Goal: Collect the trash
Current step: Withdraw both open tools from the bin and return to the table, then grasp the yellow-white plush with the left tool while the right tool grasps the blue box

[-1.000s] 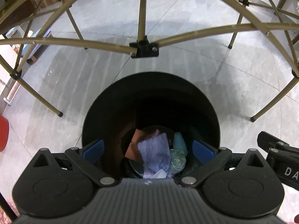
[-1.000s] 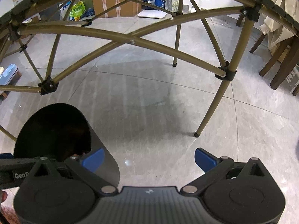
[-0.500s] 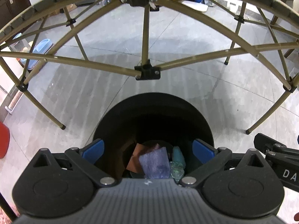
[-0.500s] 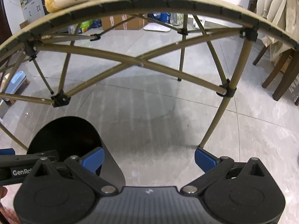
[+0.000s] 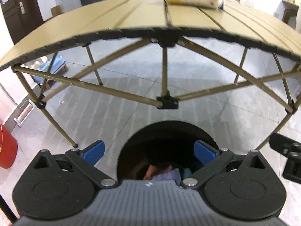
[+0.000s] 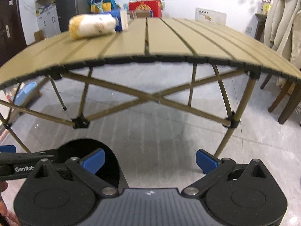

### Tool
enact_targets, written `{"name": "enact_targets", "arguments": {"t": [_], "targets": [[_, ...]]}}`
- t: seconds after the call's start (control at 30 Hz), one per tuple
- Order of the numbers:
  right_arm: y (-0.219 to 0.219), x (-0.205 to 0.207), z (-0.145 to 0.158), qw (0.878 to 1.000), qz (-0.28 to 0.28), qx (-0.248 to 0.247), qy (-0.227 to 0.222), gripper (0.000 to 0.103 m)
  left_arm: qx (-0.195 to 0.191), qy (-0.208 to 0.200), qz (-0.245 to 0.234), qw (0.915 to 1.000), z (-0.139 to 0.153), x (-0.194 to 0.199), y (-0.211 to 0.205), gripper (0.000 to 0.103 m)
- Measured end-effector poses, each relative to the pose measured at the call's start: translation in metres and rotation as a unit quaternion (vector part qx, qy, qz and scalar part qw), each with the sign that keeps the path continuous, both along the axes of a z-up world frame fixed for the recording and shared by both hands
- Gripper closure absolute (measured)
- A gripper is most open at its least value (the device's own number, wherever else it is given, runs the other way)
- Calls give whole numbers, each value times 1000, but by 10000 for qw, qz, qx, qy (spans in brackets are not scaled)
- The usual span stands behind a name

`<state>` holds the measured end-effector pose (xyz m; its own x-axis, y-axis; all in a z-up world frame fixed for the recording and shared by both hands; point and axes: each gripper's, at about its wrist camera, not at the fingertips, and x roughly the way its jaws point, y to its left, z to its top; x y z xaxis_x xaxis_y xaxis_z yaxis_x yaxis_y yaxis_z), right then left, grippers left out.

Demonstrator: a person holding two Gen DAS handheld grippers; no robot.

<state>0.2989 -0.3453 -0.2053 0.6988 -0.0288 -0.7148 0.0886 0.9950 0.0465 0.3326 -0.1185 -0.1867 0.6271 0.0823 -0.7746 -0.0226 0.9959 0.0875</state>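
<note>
The left gripper (image 5: 148,151) hangs over the black trash bin (image 5: 169,130) with its blue-padded fingers (image 5: 93,151) spread wide and nothing between them. The bin stands upright on the grey tiled floor (image 5: 112,113), its round mouth facing up, just in front of the near edge of the folding table (image 5: 131,18). Deep inside lies collected trash: a purple cloth (image 5: 167,176), a brown scrap (image 5: 150,171) to its left and a teal piece (image 5: 186,172) to its right.

The right gripper (image 6: 149,160) is likewise released, jaws wide apart and empty, held above bare floor just to the right of the bin (image 6: 111,162), facing the table's near edge (image 6: 150,56).

On the tabletop, toward the far left corner, a furry cream-and-yellow plush roll (image 6: 92,27) lies on its side. Its long axis runs roughly parallel to the near edge, yellow end pointing left, the other end touching a blue-and-white box (image 6: 120,20).
</note>
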Motion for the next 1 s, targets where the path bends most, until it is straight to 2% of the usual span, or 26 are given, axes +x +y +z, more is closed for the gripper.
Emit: {"name": "enact_targets", "arguments": {"t": [0.23,0.5,0.77,1.0], "targets": [[10,-4,30,9989,162,1,-438,0,-39,-584,40,9983,28,-11,16,0],[17,-3,58,9953,214,223,-920,0,-56,-1292,242,9913,54,-15,33,0],[20,7,83,9876,251,417,-1492,0,-41,-1700,348,9848,77,-2,46,0],[23,33,96,9836,204,396,-1749,0,-137,-1785,430,9829,88,21,57,0]]}}
